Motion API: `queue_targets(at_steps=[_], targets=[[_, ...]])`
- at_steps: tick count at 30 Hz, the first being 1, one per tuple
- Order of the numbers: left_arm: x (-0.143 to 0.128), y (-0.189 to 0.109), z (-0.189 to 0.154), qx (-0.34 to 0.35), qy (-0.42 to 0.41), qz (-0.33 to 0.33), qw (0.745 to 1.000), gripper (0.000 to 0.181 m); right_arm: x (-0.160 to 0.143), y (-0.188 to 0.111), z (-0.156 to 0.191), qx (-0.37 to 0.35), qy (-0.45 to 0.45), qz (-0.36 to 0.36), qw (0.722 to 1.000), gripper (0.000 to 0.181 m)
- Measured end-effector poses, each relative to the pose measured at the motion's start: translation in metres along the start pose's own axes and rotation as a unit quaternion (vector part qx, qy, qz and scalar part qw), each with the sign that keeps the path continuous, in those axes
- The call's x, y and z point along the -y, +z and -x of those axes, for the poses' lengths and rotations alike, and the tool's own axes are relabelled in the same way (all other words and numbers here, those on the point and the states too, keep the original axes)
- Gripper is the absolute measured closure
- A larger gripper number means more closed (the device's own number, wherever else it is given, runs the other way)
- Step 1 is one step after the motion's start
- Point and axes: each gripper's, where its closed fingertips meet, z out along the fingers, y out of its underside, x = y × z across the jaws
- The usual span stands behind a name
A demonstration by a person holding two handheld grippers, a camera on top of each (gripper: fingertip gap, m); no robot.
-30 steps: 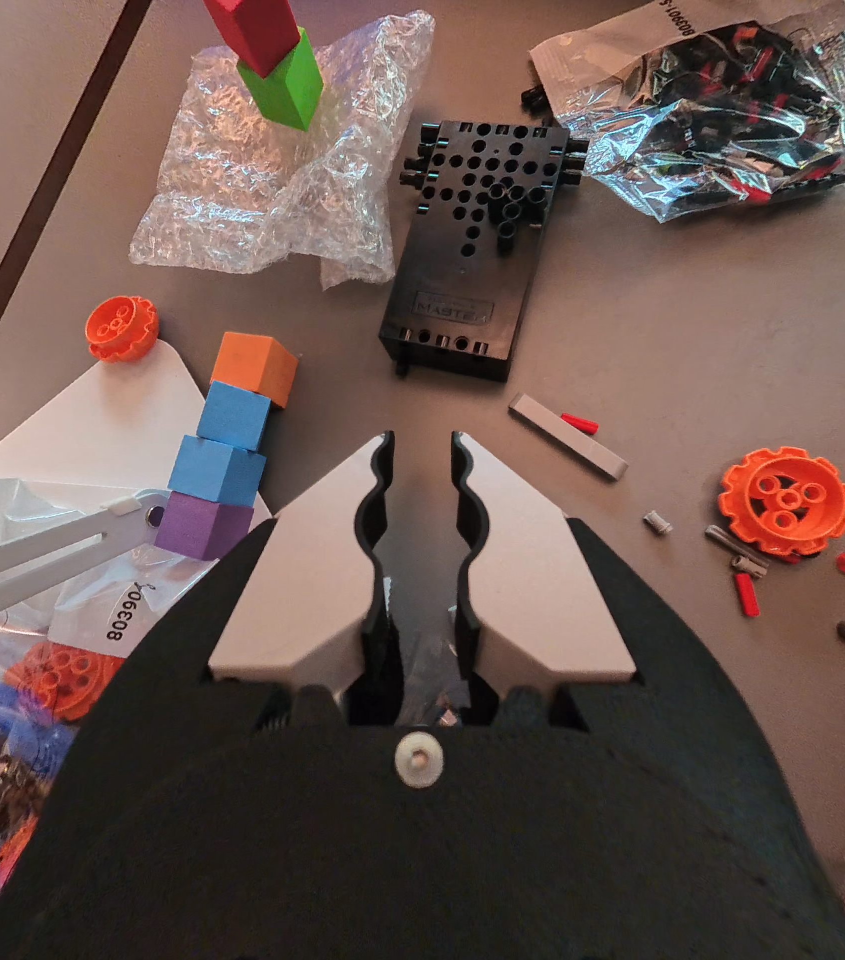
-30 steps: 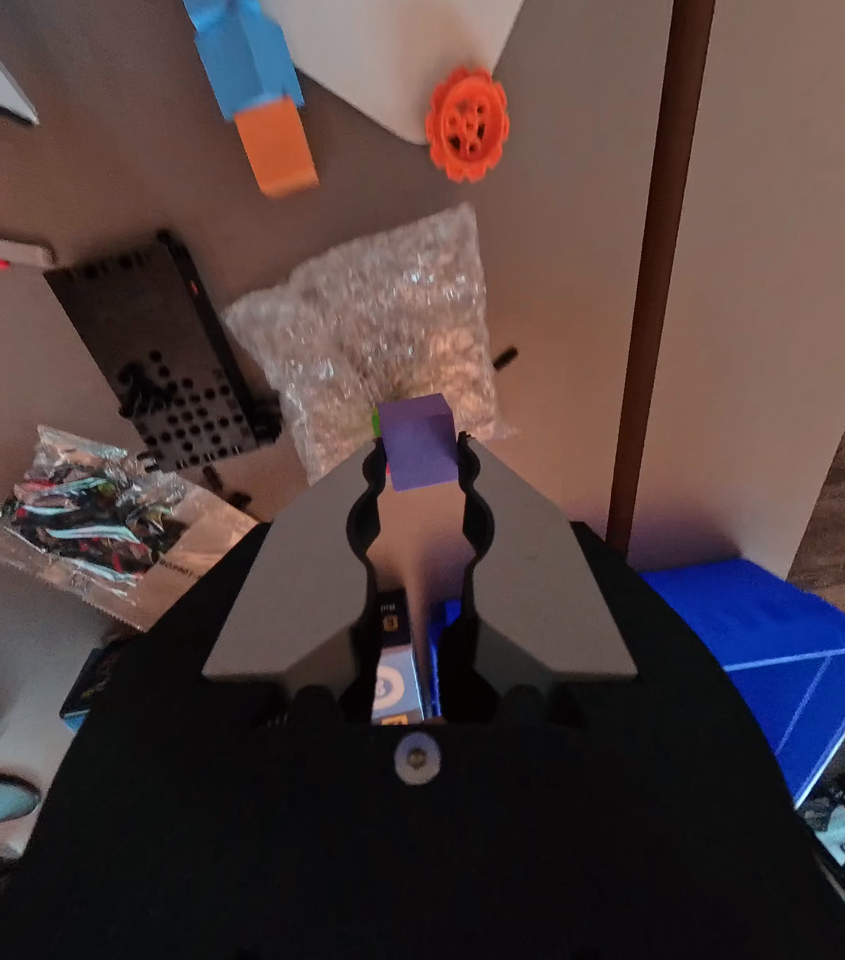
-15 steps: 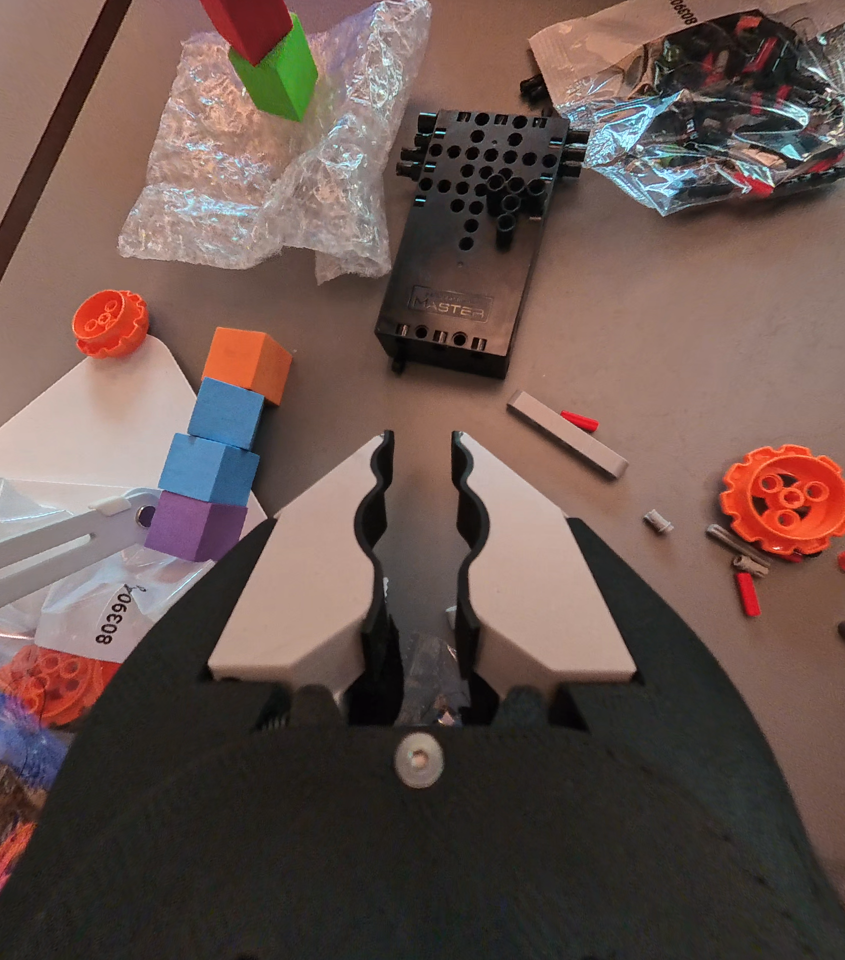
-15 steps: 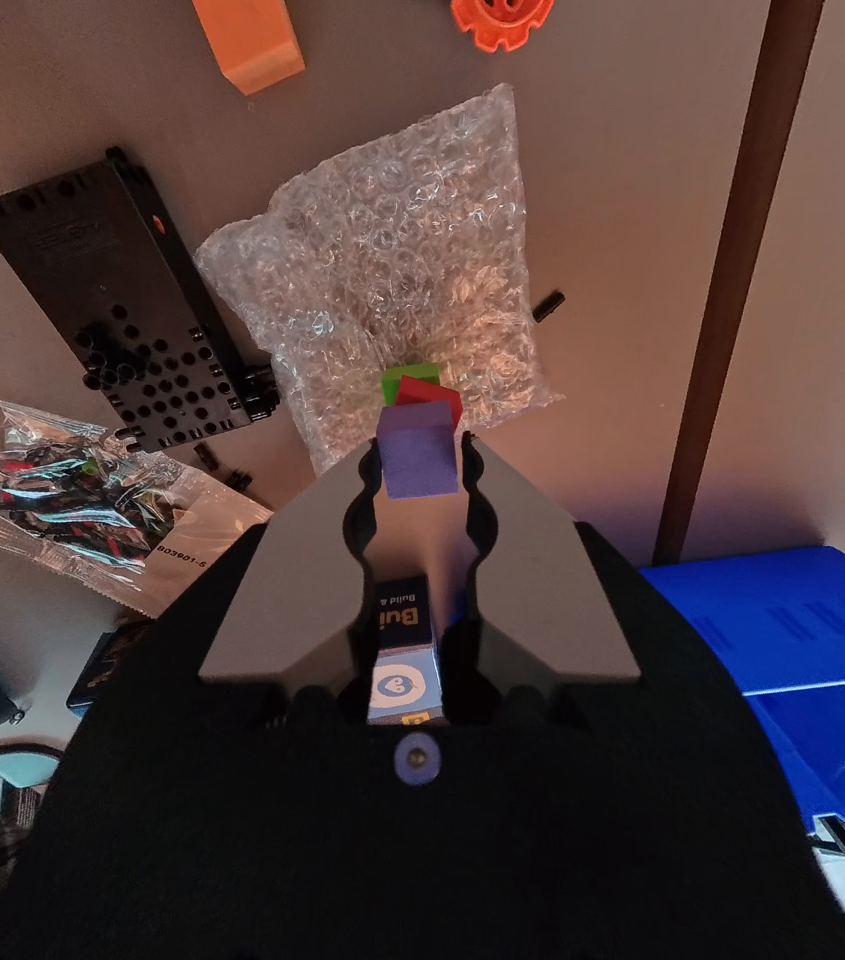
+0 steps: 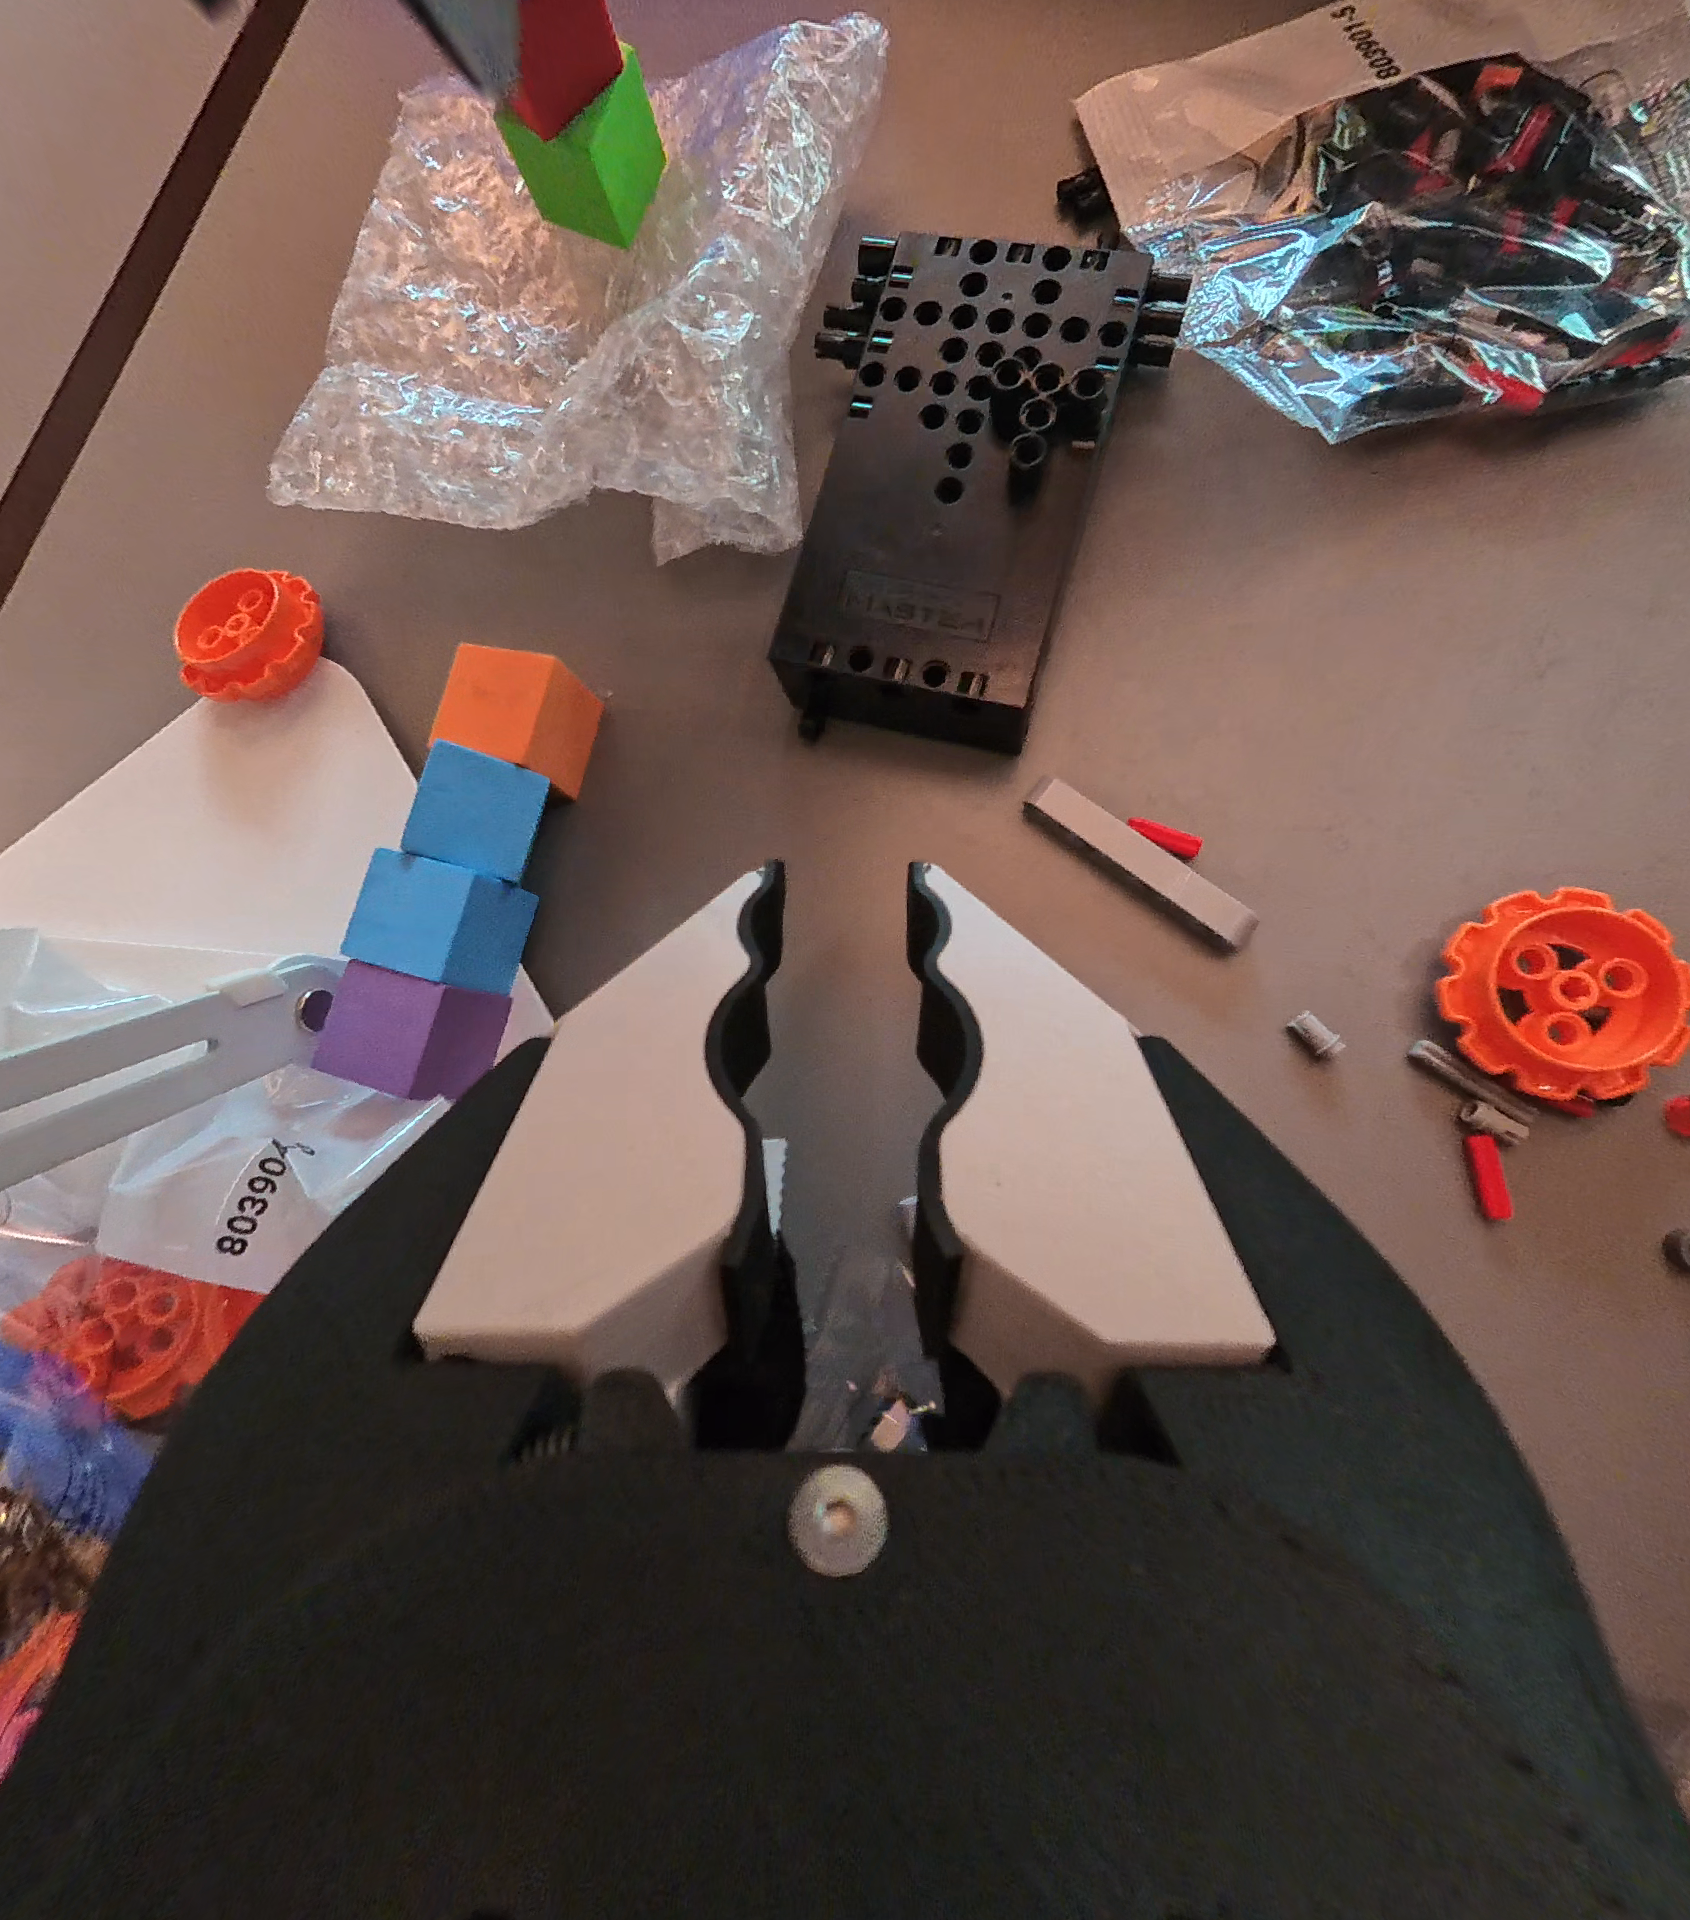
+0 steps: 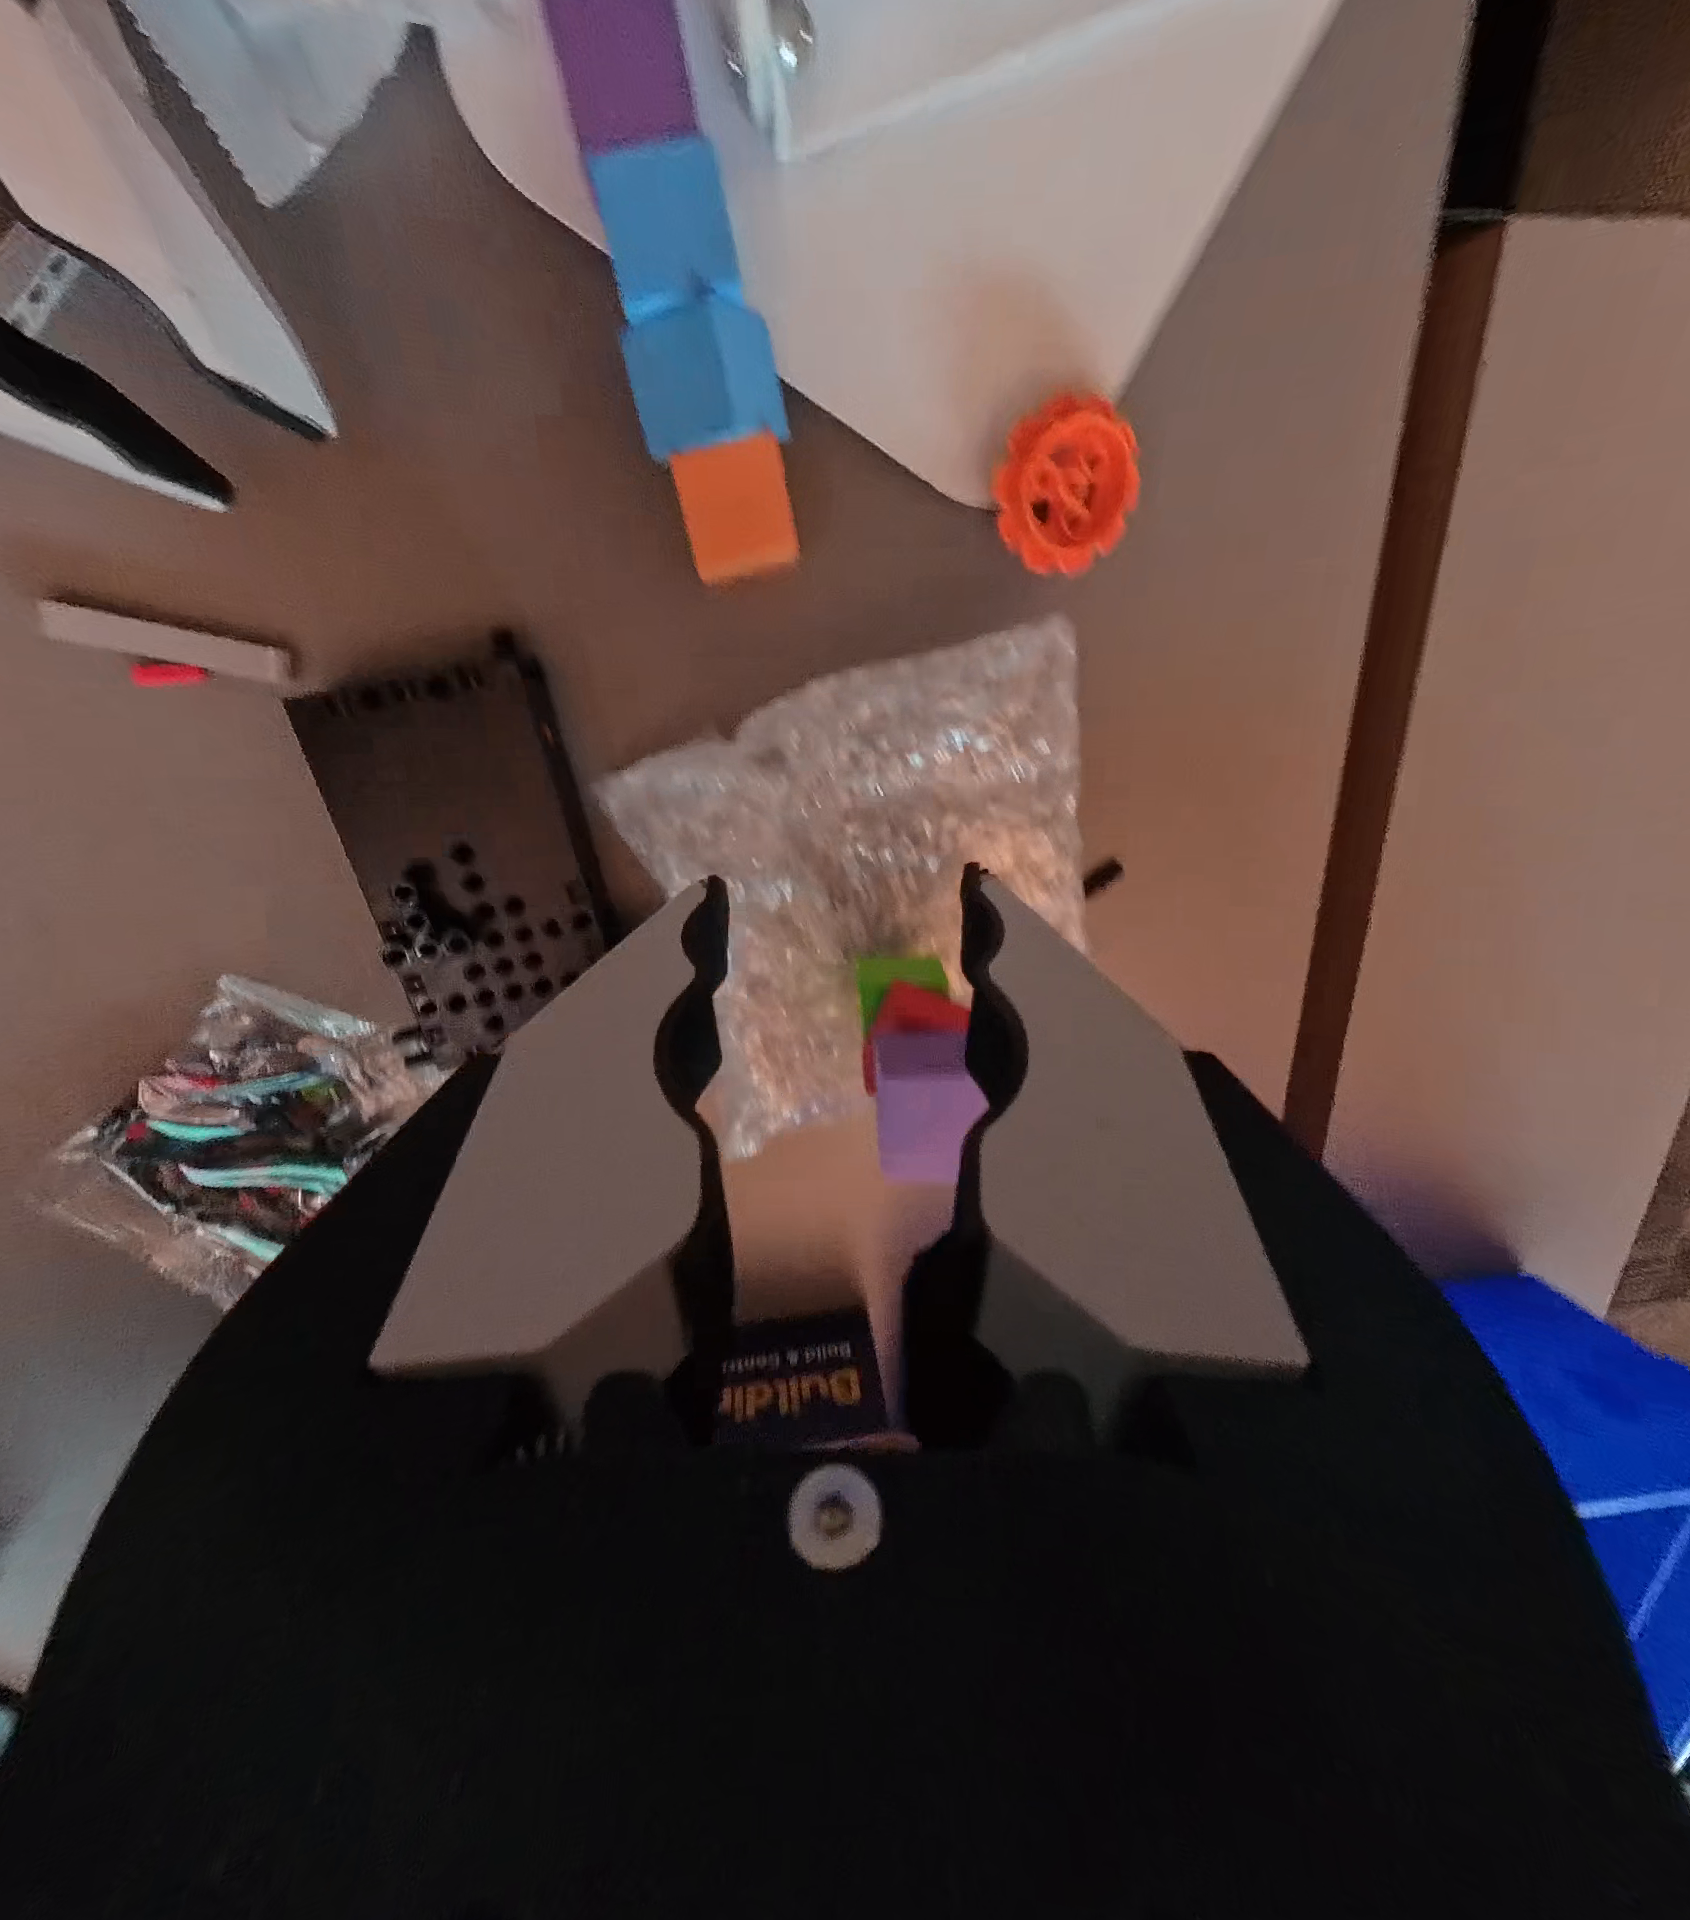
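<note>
Left gripper (image 5: 846, 883) is held empty, jaws parted, above the brown tabletop (image 5: 1340, 644). Right gripper (image 6: 839, 894) is spread, released around a purple cube (image 6: 924, 1112) stacked on red cube (image 6: 919, 1008) and green cube (image 6: 888, 982) on bubble wrap (image 6: 851, 810), a blue bin (image 6: 1610, 1455) seen beside the table edge

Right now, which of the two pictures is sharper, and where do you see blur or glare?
Left wrist view: sharp; glare glints on the bubble wrap and the clear parts bag; edges bend from the wide lens. Right wrist view: motion blur smears the orange wheel and the block tower; dim, warm light; the purple block beside the open right claw looks soft.
</note>
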Motion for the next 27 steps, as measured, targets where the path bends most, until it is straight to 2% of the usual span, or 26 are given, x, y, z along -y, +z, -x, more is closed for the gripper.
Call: queue_targets(at_steps=[3,6,9,12,14,17,19,22,25,27], targets=[[-0.001,0.000,0.000,-0.001,0.000,0.002,1.000,0.159,0.016,0.021,0.006,-0.007,-0.022,0.011,1.000,0.133],[0.000,-0.001,-0.001,-0.002,0.002,0.001,1.000,0.159,0.038,0.037,0.014,0.012,-0.027,-0.009,1.000,0.136],[-0.001,-0.001,-0.002,-0.003,0.004,0.002,1.000,0.159,0.044,0.052,0.013,-0.001,-0.042,0.017,0.999,0.135],[-0.001,-0.002,-0.001,-0.001,0.004,0.002,1.000,0.159,0.040,0.046,0.008,-0.023,-0.044,0.021,0.999,0.132],[0.001,-0.003,-0.001,0.000,0.004,-0.003,1.000,0.159,0.030,0.029,-0.002,-0.041,-0.026,0.000,0.999,0.129],[0.005,0.001,-0.006,-0.006,0.013,-0.003,1.000,0.159,-0.002,0.002,-0.015,-0.043,0.028,-0.039,0.998,0.127],[0.007,0.006,-0.010,-0.011,0.019,0.001,1.000,0.159,-0.026,-0.006,-0.022,-0.036,0.059,-0.051,0.996,0.116],[0.008,0.009,-0.013,-0.015,0.023,0.002,1.000,0.158,-0.054,-0.003,-0.023,-0.022,0.067,-0.046,0.996,0.102],[0.008,0.010,-0.012,-0.014,0.019,0.000,1.000,0.158,-0.068,0.014,-0.020,-0.002,0.065,-0.032,0.997,0.102],[0.008,0.009,-0.011,-0.013,0.016,-0.002,1.000,0.158,-0.071,0.028,-0.019,0.003,0.059,-0.024,0.998,0.113]])
